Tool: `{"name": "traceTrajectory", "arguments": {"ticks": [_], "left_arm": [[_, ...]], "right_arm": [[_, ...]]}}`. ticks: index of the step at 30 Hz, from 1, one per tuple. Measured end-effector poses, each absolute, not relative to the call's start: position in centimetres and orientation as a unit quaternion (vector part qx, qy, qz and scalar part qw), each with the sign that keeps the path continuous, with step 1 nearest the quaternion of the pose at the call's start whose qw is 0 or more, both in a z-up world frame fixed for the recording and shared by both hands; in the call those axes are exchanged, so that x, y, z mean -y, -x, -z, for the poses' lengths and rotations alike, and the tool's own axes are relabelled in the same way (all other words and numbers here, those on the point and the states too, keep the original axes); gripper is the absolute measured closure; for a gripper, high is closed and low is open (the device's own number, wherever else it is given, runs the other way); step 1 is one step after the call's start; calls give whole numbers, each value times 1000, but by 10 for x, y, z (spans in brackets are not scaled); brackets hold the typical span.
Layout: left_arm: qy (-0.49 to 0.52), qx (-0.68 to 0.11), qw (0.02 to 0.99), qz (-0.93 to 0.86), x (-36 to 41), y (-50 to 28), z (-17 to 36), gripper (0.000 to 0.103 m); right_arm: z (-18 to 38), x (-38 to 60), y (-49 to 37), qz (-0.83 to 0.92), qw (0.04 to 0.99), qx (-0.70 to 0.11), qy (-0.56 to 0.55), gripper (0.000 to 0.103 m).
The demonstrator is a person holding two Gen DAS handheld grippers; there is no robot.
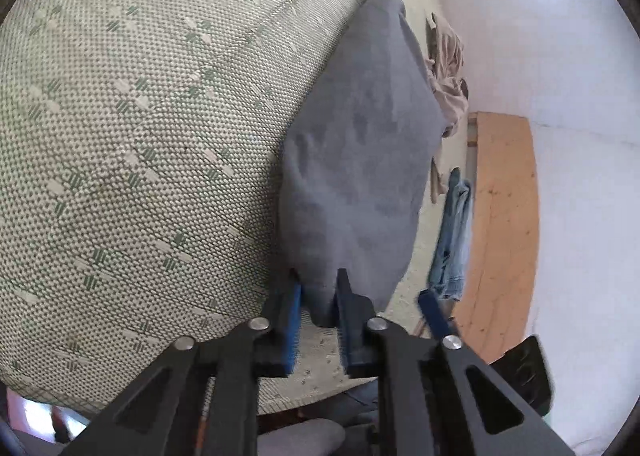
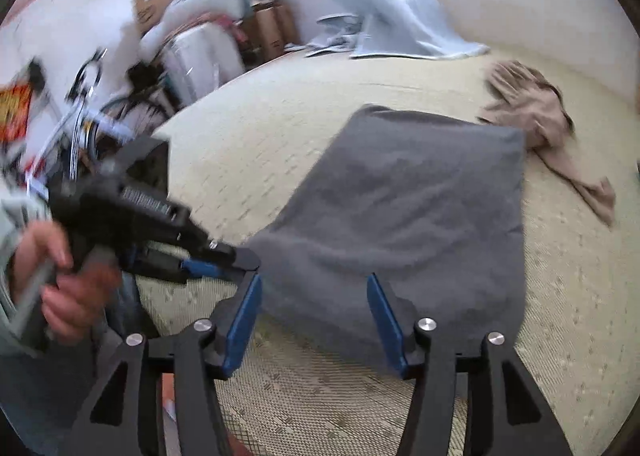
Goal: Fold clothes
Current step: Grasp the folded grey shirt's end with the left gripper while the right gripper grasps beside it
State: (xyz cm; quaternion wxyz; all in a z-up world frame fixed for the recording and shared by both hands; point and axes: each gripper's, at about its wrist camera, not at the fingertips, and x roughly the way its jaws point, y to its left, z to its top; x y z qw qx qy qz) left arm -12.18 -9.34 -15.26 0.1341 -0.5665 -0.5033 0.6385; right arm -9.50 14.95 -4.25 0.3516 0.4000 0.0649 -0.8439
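The folded garment [image 1: 356, 160] lies flat on the mat [image 1: 140, 136], stretching away ahead of the left claw [image 1: 318, 308], whose fingers close on its nearest corner. The mat spreads to the left of that claw. Beyond the garment's right edge – right of the claw and farther ahead – a crumpled cloth [image 1: 448, 68] rests on the mat, and nearer, just right of the claw, lie jeans [image 1: 454, 236] beside a board [image 1: 504, 224] (the board stands against the wall). The right claw [image 2: 314, 312] straddles the garment's near edge, pads apart from it; the left claw sits just to its left, a hand [image 2: 64, 280] behind it. Far ahead, a draped sheet [image 2: 396, 12] sits behind the mat.
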Motion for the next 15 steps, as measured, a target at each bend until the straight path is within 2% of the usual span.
{"name": "traceTrajectory", "arguments": {"ticks": [8,15], "left_arm": [[548,534,152,-626,112,112,141,93],[537,563,170,-605,123,113,139,94]], "right_arm": [[71,-102,67,833,354,-225,-360,41],[88,-73,54,841,328,-310,-298,41]]}}
